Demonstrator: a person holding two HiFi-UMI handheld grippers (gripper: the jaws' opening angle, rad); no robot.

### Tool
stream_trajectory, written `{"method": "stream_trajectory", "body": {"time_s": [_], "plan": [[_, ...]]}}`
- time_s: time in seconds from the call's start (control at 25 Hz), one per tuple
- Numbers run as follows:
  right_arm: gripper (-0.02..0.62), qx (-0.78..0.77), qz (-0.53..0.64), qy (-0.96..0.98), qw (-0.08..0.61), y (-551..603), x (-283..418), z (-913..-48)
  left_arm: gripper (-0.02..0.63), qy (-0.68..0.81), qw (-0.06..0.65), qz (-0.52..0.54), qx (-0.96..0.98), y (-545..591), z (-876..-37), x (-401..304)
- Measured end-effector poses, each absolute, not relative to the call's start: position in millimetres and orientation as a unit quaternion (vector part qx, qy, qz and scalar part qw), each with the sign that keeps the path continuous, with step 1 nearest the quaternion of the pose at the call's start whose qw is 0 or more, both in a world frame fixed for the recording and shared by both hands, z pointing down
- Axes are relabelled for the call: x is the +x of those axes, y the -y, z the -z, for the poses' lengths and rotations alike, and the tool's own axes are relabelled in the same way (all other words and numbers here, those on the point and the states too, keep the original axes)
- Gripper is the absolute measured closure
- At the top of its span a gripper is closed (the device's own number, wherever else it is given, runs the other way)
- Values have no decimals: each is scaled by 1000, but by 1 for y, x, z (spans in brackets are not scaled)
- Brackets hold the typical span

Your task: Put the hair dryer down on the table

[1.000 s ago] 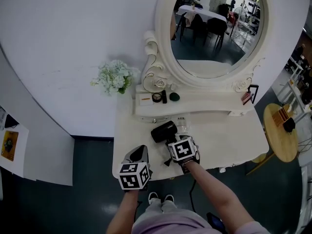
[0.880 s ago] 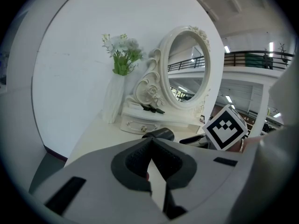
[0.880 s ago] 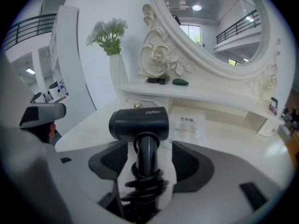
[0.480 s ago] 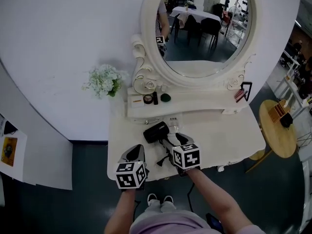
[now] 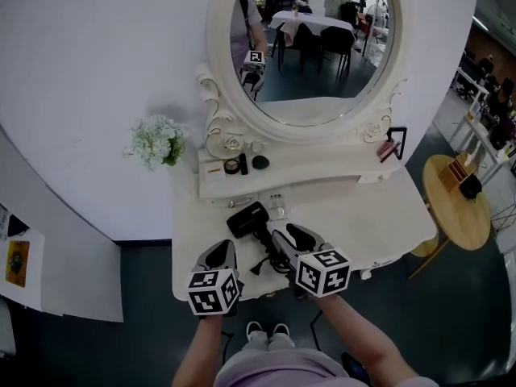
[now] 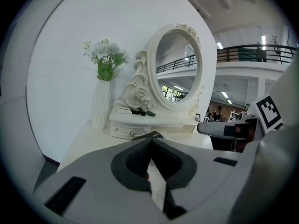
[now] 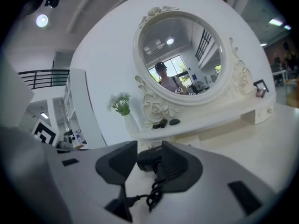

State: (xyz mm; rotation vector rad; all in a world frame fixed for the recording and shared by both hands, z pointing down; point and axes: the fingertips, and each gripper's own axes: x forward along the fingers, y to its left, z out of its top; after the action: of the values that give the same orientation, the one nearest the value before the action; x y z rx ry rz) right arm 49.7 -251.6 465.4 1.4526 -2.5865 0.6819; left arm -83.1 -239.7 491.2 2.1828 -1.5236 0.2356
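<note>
Hair dryer (image 5: 248,218) lies on table (image 5: 371,216) at lower centre, seemingly placed; right gripper (image 5: 289,235) jaws closing loosely about cord (image 7: 155,192), left gripper (image 5: 225,247) pinched together, empty; next, withdraw without snagging.

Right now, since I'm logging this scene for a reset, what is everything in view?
table: one, white, against the wall.
mirror: one, white oval frame, back of table.
shelf: one, white, below mirror, holds small dark items.
flowers: one bunch, white and green, left of mirror.
hair dryer: one, black, lying on table ahead of right gripper.
cord: one, black, coiled on table by the dryer.
side table: one, wooden, round, right of table.
left gripper: one, grey, jaws together, empty.
right gripper: one, grey, jaws closing; dryer and cord show between them, not gripped.
</note>
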Motion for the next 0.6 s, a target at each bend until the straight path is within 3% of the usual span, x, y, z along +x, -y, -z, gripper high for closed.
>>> {"method": "stream_trajectory", "body": {"time_s": [0.24,0.6], "plan": [[500,477,-220,851,4,233,59,-443,604,551,226,-81,799,237,-484,-76],[563,484,-219,847,-22,214,78,-430,604,553,225,-71,799,232,-477,-74]]}}
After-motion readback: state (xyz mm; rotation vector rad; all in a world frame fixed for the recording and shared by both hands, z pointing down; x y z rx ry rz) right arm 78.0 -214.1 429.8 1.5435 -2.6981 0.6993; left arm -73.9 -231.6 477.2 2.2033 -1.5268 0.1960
